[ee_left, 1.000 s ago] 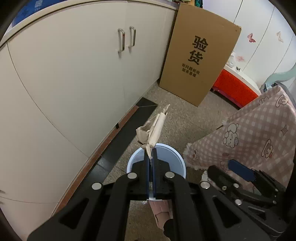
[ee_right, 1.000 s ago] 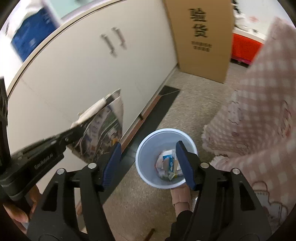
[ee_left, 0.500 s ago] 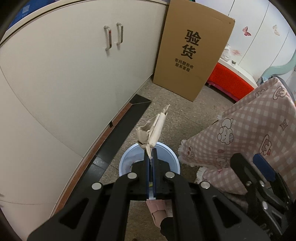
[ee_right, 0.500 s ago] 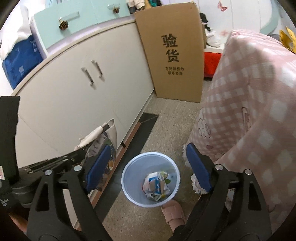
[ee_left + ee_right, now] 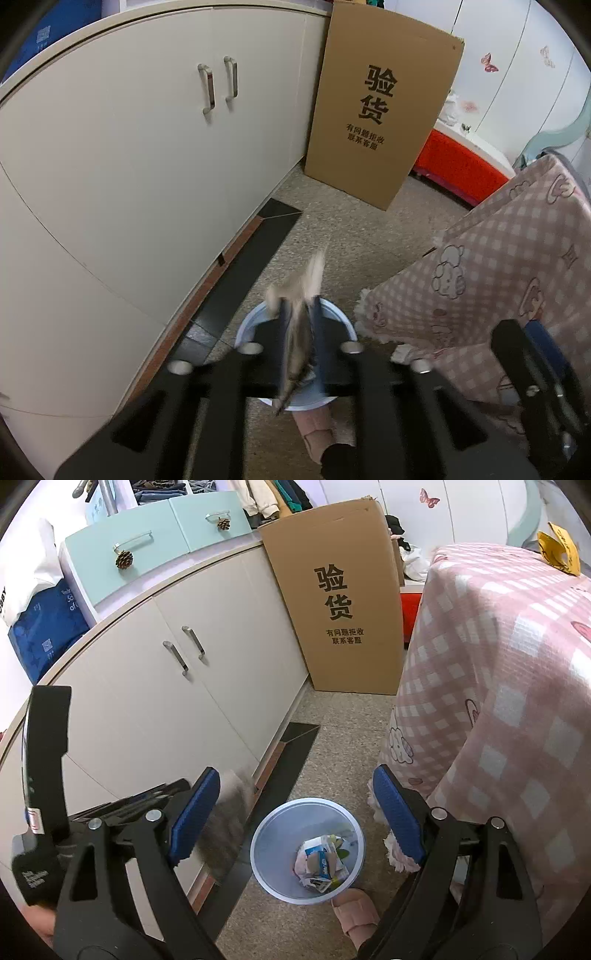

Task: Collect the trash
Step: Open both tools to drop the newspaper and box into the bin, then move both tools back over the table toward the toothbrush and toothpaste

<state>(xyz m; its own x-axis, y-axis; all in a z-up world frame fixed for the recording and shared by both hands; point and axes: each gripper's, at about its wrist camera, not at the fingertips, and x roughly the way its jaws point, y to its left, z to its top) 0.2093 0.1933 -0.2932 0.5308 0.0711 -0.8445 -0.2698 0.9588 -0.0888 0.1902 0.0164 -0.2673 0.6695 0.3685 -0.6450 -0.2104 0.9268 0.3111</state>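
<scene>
The pale blue bin point(image 5: 307, 851) on the floor holds crumpled wrappers point(image 5: 321, 864). Above it, the left gripper point(image 5: 300, 314) has just been opening; the blurred paper scrap point(image 5: 299, 332), pinched a second ago, now slips between its parted jaws. The right gripper point(image 5: 295, 812) stands wide, empty.

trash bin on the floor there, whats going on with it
A person holding tongs in each hand is dropping trash into the pale blue bin. The left tongs have just been opening right above it, and a blurred crumpled paper piece is slipping down between the pads, seemingly let go. The right tongs stand wide open and empty over the bin, which already holds crumpled wrappers. A pink slipper sits beside the bin.
</scene>
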